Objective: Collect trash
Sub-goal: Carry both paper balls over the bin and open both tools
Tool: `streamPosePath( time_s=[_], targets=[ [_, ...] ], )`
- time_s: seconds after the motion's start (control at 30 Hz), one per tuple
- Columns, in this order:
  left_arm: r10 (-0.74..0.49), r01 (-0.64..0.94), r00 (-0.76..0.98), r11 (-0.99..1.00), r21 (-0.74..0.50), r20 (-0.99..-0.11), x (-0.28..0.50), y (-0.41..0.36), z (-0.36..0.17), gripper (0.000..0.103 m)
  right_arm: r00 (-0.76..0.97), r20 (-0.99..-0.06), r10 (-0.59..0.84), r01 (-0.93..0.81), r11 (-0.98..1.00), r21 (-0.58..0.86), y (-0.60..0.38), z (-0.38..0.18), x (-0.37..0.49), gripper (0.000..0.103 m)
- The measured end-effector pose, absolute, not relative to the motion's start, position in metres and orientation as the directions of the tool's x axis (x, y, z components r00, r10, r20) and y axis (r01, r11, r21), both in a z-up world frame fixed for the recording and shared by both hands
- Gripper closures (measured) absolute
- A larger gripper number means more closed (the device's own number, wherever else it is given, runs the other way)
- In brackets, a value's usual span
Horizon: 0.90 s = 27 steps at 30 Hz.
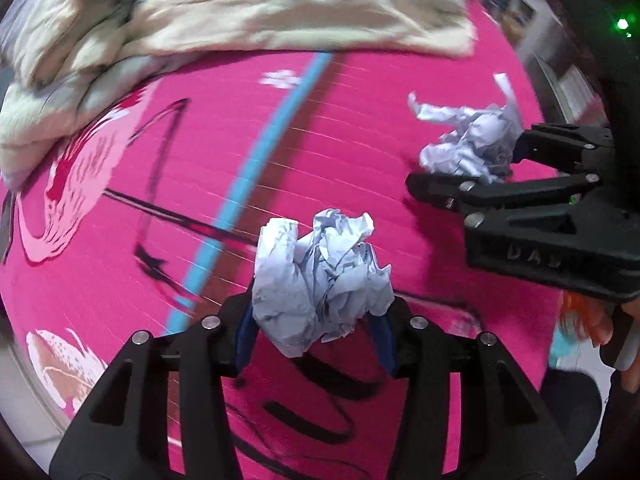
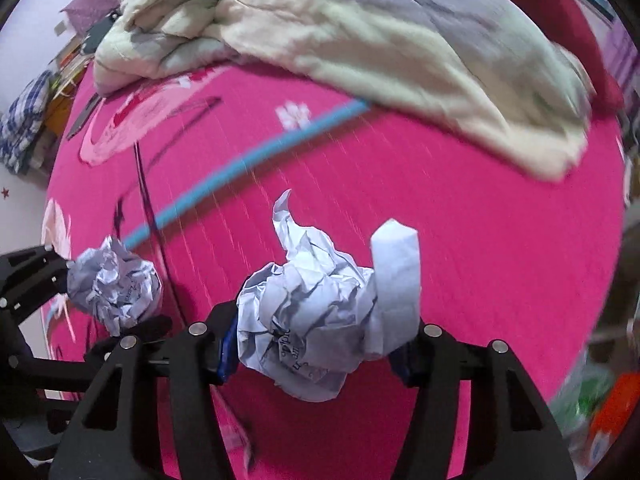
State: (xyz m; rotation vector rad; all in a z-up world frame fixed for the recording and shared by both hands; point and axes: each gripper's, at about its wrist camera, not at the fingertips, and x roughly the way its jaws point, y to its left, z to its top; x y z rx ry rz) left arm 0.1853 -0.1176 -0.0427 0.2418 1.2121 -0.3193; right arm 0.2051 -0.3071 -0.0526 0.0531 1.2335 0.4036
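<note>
My left gripper [image 1: 320, 320] is shut on a crumpled white paper ball [image 1: 320, 284], held above the pink bedsheet [image 1: 340, 140]. My right gripper [image 2: 316, 344] is shut on a second, larger crumpled paper wad [image 2: 320, 320] with a strip sticking up. In the left wrist view the right gripper [image 1: 496, 164] shows at the right with its paper [image 1: 468, 144]. In the right wrist view the left gripper [image 2: 64, 276] shows at the left edge with its paper ball [image 2: 116, 288].
A rumpled cream and grey quilt [image 2: 360, 40] lies across the far part of the bed. The sheet has a blue stripe [image 2: 248, 160] and flamingo prints. Cluttered shelves [image 2: 60, 72] stand at the far left. Colourful items [image 2: 600, 412] sit off the bed's right edge.
</note>
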Motion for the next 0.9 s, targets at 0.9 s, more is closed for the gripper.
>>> streamPosePath(
  time_s=[0.9],
  targets=[
    [-0.131, 0.739, 0.301, 0.658, 0.145, -0.945, 0.060, -0.308, -0.028, 0.055, 0.402, -0.901, 0.166, 0.113, 0.967, 0.228, -0.488, -0.029, -0.006, 0.047]
  ],
)
